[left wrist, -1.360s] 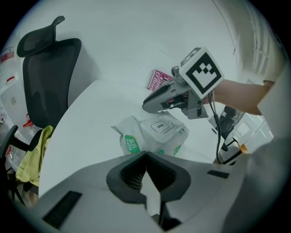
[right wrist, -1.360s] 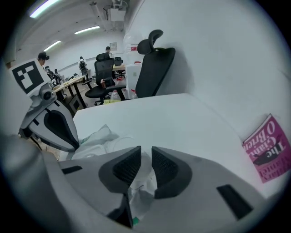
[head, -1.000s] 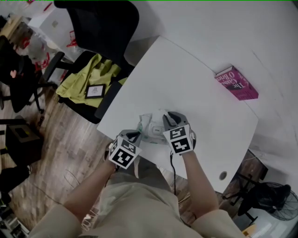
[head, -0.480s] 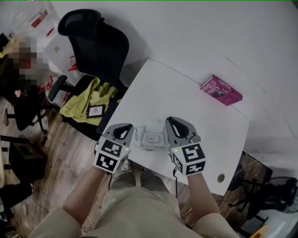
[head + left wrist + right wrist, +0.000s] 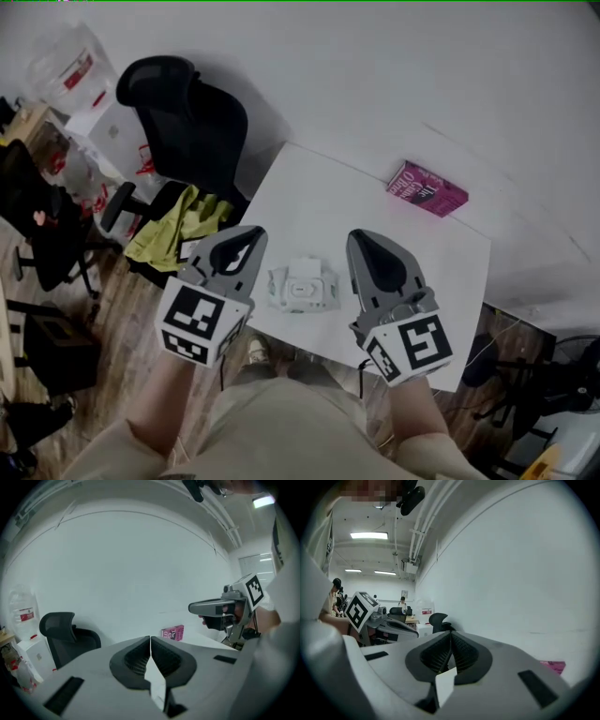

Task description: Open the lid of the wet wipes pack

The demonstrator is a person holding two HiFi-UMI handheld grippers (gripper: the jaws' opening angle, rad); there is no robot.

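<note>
The wet wipes pack point(image 5: 302, 286) lies crumpled on the white table point(image 5: 441, 244), near its front edge, with its white lid on top. I cannot tell if the lid stands open. My left gripper point(image 5: 251, 236) and right gripper point(image 5: 362, 242) hang well above the table on either side of the pack, touching nothing. In the left gripper view the jaws point(image 5: 150, 641) are shut and empty, pointing almost level at the wall. The right gripper's jaws point(image 5: 450, 639) have just been closing and are shut, with nothing between them.
A pink book point(image 5: 427, 188) lies at the table's far right corner. A black office chair point(image 5: 183, 103) with a yellow-green cloth point(image 5: 173, 230) on its seat stands left of the table. A fan point(image 5: 562, 384) stands on the floor at lower right.
Both grippers have risen from the pack toward the camera and moved apart. The right gripper, which was over the pack, has left it lying on the table.
</note>
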